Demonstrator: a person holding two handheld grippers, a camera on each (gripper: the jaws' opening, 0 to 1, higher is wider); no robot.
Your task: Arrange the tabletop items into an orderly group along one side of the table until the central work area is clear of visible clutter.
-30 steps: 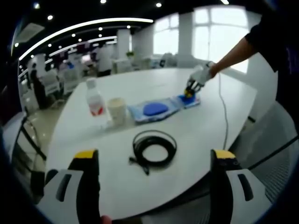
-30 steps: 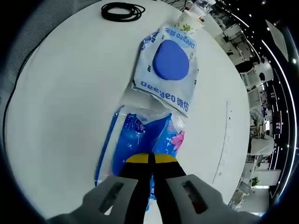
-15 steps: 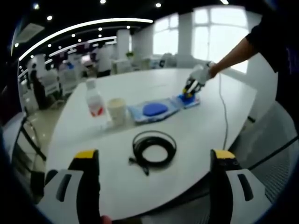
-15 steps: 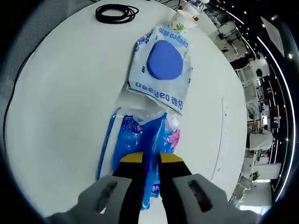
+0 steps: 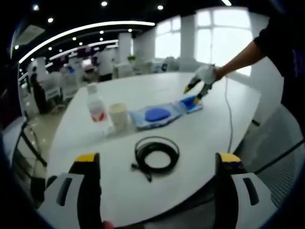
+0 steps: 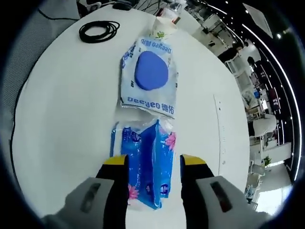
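The right gripper [image 6: 153,164] is held with its jaws spread wide, poised above the blue tissue pack [image 6: 145,164], which lies flat on the white table [image 6: 62,119] between the yellow tips and is gripped by neither. The left gripper [image 5: 155,162] is likewise kept wide open and empty, low over the near edge of the table. The items are laid in a rough line, seemingly so that a row is formed: the tissue pack, then the wet-wipe pack with the blue lid [image 6: 148,76] just beyond it, then the paper cup [image 5: 118,116] and the water bottle [image 5: 96,106]. The coiled black cable [image 5: 157,151] is set apart from that row, nearer the left gripper, and is judged to be the remaining clutter. Broad bare tabletop is left on both sides of the row, so free approach is allowed; a thin cord [image 5: 229,119] trails toward the table's edge and could be snagged.
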